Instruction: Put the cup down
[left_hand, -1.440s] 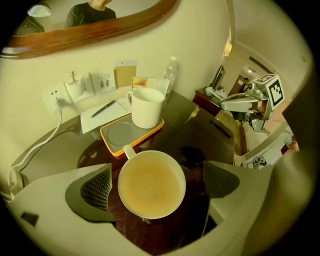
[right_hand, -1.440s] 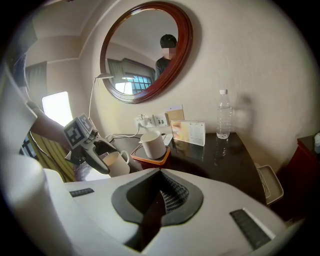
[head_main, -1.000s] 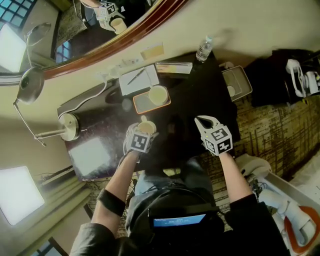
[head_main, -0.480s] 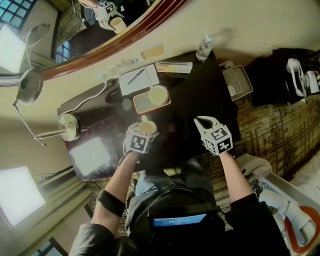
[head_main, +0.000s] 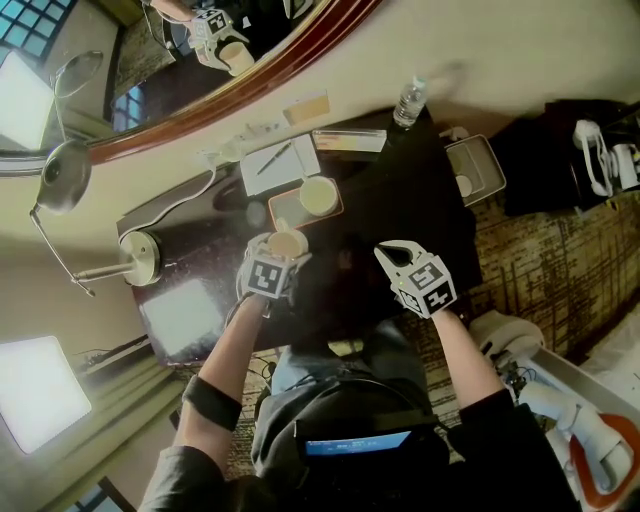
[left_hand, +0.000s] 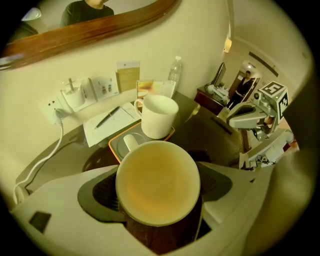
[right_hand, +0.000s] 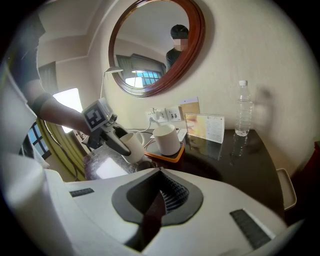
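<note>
Left gripper (head_main: 283, 252), head view: jaws spread wide and clamped on cup (head_main: 287, 241), mouth up, over dark desk (head_main: 400, 190). Just ahead of jaws: orange tray (head_main: 272, 212) carrying second cup (head_main: 318, 195). Off to the right, well apart: right gripper (head_main: 390, 250), nothing in it.

Left gripper view: cup (left_hand: 158, 182) pinched by its sides between both pads, rim level, handle pointing ahead toward tray (left_hand: 116, 146). Free tray space directly ahead; second cup (left_hand: 157, 117) beyond it. Base of held cup hidden; contact with desk not determinable.

Right gripper view: right gripper (right_hand: 159, 187) with jaws fully together, empty. Left gripper (right_hand: 117, 142) and cup (right_hand: 131, 145) ahead and to the left, just short of tray (right_hand: 167, 156) edge, near second cup (right_hand: 166, 139).

Judgement for set-down, likely spot the free tray area: keep rim level, advance clear of second cup, lower straight to flat contact, then part jaws evenly and back out along jaw line. Risk: handle or base catching tray lip, tipping cup.
</note>
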